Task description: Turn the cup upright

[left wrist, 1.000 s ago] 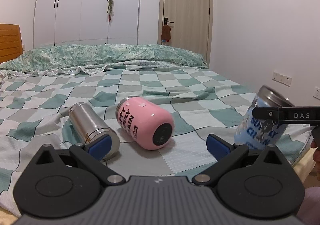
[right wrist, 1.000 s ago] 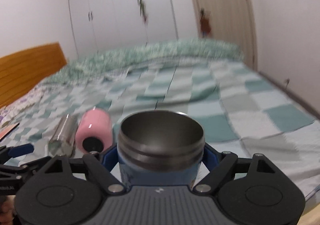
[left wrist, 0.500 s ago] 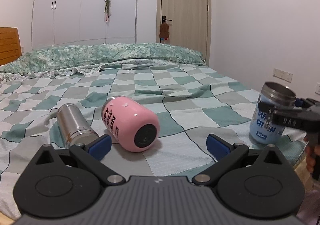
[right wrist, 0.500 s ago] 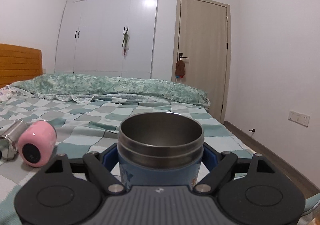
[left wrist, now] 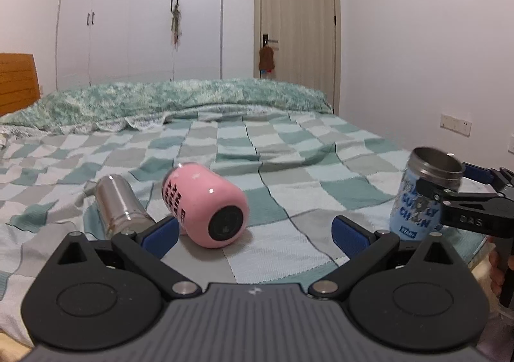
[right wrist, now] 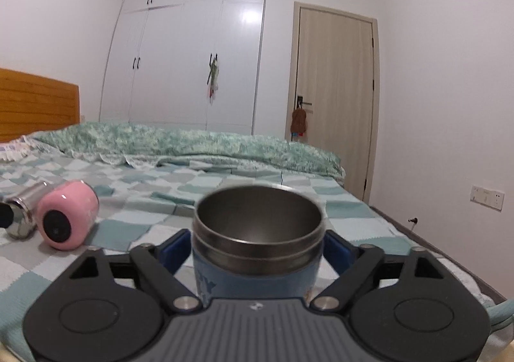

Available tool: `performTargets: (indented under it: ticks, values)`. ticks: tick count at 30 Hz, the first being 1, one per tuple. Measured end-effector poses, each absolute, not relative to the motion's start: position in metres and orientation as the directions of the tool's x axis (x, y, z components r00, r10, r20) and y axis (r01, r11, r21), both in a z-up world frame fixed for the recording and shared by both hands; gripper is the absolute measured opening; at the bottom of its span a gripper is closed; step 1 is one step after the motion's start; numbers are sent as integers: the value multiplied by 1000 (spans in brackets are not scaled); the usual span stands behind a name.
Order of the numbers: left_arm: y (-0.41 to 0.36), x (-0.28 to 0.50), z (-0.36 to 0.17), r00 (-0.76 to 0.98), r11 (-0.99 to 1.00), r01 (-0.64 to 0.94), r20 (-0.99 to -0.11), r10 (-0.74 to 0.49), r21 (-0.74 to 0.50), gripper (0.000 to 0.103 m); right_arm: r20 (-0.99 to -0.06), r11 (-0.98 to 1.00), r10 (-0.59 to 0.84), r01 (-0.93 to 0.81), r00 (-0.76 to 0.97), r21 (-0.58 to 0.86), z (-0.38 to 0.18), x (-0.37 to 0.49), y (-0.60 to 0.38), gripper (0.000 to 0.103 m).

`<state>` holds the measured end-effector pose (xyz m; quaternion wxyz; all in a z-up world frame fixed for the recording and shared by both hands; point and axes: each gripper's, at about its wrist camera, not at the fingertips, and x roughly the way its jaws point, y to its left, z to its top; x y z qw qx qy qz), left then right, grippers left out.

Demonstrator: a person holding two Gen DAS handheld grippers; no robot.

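A blue cup (right wrist: 257,252) with a steel rim stands upright on the bed, mouth up. My right gripper (right wrist: 257,249) has its blue pads spread a little wider than the cup, one on each side, and looks open. The cup also shows in the left wrist view (left wrist: 420,198) at the right, with the right gripper (left wrist: 456,191) around its rim. A pink cup (left wrist: 205,204) lies on its side, base toward me. A steel cup (left wrist: 119,204) lies on its side to its left. My left gripper (left wrist: 253,233) is open and empty, just short of the pink cup.
The checked green bedspread (left wrist: 289,149) covers the bed; its right edge runs close by the blue cup. A rumpled green quilt (left wrist: 180,98) lies at the back. A wooden headboard (right wrist: 35,104) is at the left, and a wardrobe and door stand behind.
The right gripper's pads have spread off the blue cup, which now stands upright on the bed. The left gripper has drifted slightly; the pink and steel cups lie as before.
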<state>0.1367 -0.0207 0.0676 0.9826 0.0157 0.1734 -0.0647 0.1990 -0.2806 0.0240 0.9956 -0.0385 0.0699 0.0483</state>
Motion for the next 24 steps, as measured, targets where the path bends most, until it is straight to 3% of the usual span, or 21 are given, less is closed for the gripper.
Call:
performTargets:
  ticks: [4,10,24]
  values:
    - [-20,119,76,947,991,131,-296,-126,-3,103,-120,992,110,-117,987,-53,36,171,-282,103]
    - [-15,85,76,959,992,129,-252,-129,-16,103,-88,987,156,-157,984,-14,48,120,-283,103]
    - [-4,33,9,975,998,47,-219,-35,50,103,-125,980,176,-186,976,-72,9,52,-270,103]
